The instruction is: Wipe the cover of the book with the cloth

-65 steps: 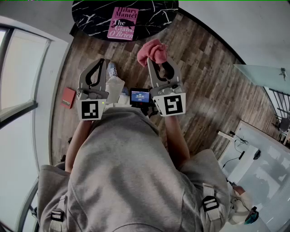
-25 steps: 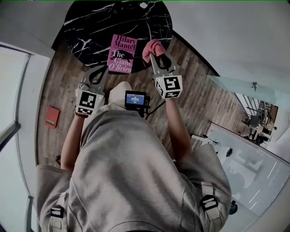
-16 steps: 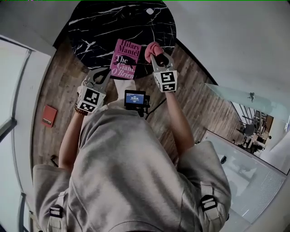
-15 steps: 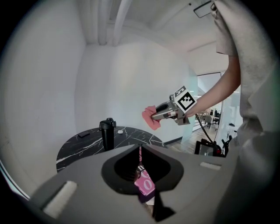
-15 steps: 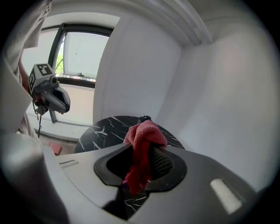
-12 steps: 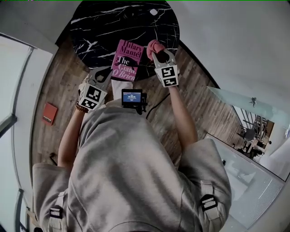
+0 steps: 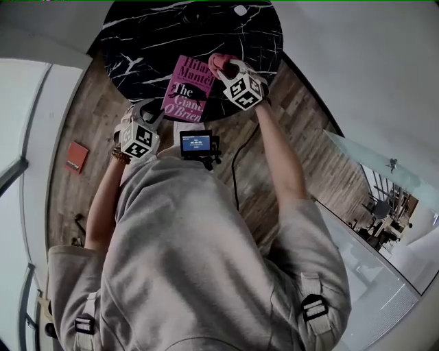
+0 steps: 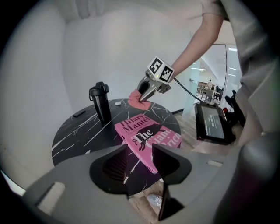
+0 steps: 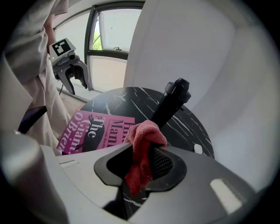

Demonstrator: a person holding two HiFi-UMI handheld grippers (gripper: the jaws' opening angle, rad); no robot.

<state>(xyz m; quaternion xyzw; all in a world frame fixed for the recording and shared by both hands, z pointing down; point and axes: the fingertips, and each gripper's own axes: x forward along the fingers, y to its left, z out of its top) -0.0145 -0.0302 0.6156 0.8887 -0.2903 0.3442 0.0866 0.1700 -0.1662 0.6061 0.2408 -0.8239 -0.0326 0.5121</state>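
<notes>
A rectangular magenta book [image 7: 188, 88] is lying flat near the rim of a round, black, white-veined surface [image 7: 140, 41]. The right tool [image 9: 141, 151] is pinching a nubby pink cloth [image 9: 143, 136] beside the book's far edge. The left tool [image 8: 140, 151], its jaws just opening with nothing between them, is hovering over the near rim.

**Count at the desk**

One desk [image 7: 137, 41] carries one book [image 7: 188, 89], one black flask [image 8: 101, 103] and one small white object [image 7: 240, 10]. There is one cloth [image 9: 143, 135]. One left hand-held gripper [image 7: 152, 111] and one right hand-held gripper [image 7: 221, 66] make two in all.
</notes>
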